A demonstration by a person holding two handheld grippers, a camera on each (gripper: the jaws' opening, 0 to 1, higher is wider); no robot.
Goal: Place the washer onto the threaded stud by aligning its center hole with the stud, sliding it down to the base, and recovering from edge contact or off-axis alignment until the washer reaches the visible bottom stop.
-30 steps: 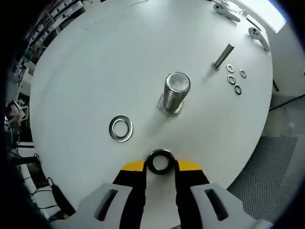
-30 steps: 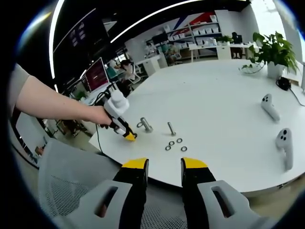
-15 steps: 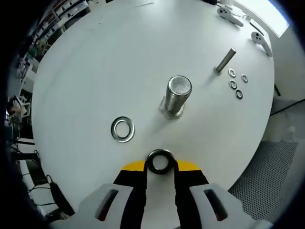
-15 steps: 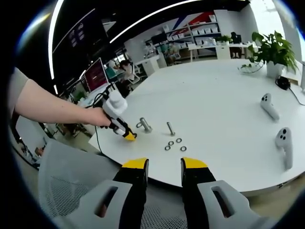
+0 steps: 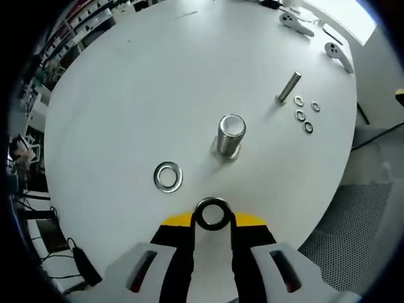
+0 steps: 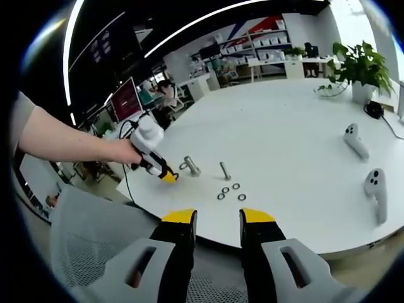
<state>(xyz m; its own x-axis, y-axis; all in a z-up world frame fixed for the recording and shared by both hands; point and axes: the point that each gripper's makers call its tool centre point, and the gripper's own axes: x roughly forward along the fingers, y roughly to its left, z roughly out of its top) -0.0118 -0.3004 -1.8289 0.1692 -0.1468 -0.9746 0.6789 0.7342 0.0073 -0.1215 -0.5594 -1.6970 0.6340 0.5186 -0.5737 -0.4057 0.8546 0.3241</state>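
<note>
— Between the yellow tips of the left gripper (image 5: 213,218), what do you see?
— A dark washer (image 5: 212,213), pinched by its edge and standing upright, hole facing the camera. It hangs above the white round table (image 5: 139,88), short of the threaded stud (image 5: 230,134).
— And the stud itself?
— Upright on its hex base, well ahead of the washer. A second, shiny washer (image 5: 168,176) lies flat to its left. Farther off stands a thinner bolt (image 5: 288,88) with four small washers (image 5: 303,112) beside it.
— The right gripper (image 6: 218,221)?
— Its jaws stand apart with nothing between them, off the table's near edge. From there you see the person's hand (image 6: 123,153) holding the left gripper near the stud, two white controllers (image 6: 366,164) at right, and a potted plant (image 6: 361,66) at the far side.
</note>
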